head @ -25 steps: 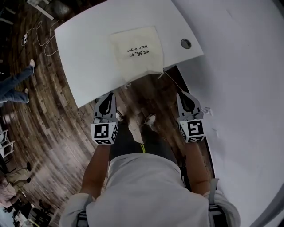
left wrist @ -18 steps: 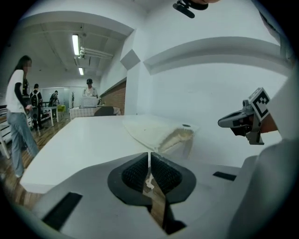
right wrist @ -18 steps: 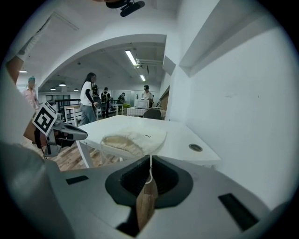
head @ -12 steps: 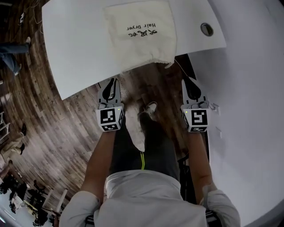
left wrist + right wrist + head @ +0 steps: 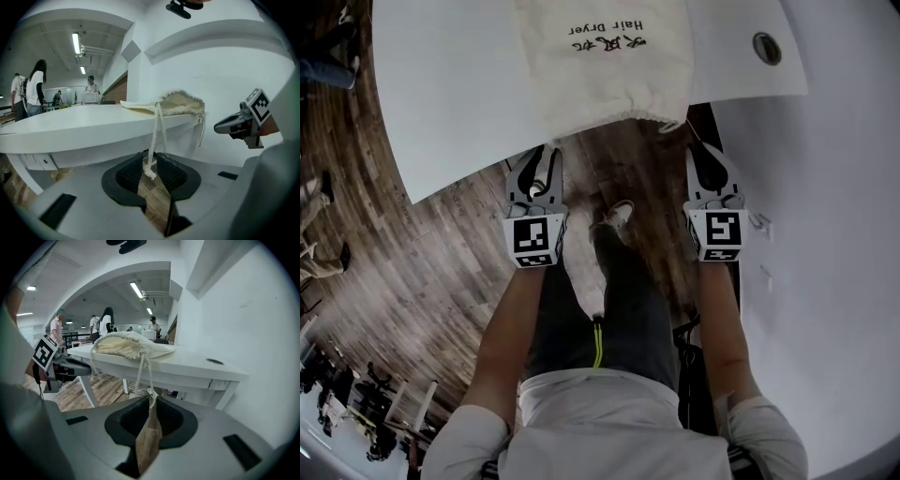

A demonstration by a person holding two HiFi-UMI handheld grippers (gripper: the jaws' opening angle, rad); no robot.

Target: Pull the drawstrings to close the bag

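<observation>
A cream drawstring bag [image 5: 600, 66] printed "Hair Dryer" lies on the white table [image 5: 441, 94], its gathered mouth at the near edge. My left gripper [image 5: 546, 155] hangs just below that edge, shut on the left drawstring [image 5: 154, 136]; the cord's knotted end pokes out between the pads [image 5: 129, 174]. My right gripper [image 5: 705, 150] is level with it on the other side, shut on the right drawstring [image 5: 142, 373], which runs down from the bag's mouth [image 5: 124, 345] into the closed jaws. Both cords run straight from bag to gripper.
A round cable hole [image 5: 767, 47] sits in the table's far right corner. A white wall [image 5: 844, 234] stands close on the right. Wooden floor [image 5: 422, 253] and the person's shoe [image 5: 619, 214] lie under the grippers. Several people [image 5: 105, 322] stand far off.
The head view has shifted forward, so table and bag sit higher and larger in the picture. Both grippers stay on their cords and now sit closer under the table edge.
</observation>
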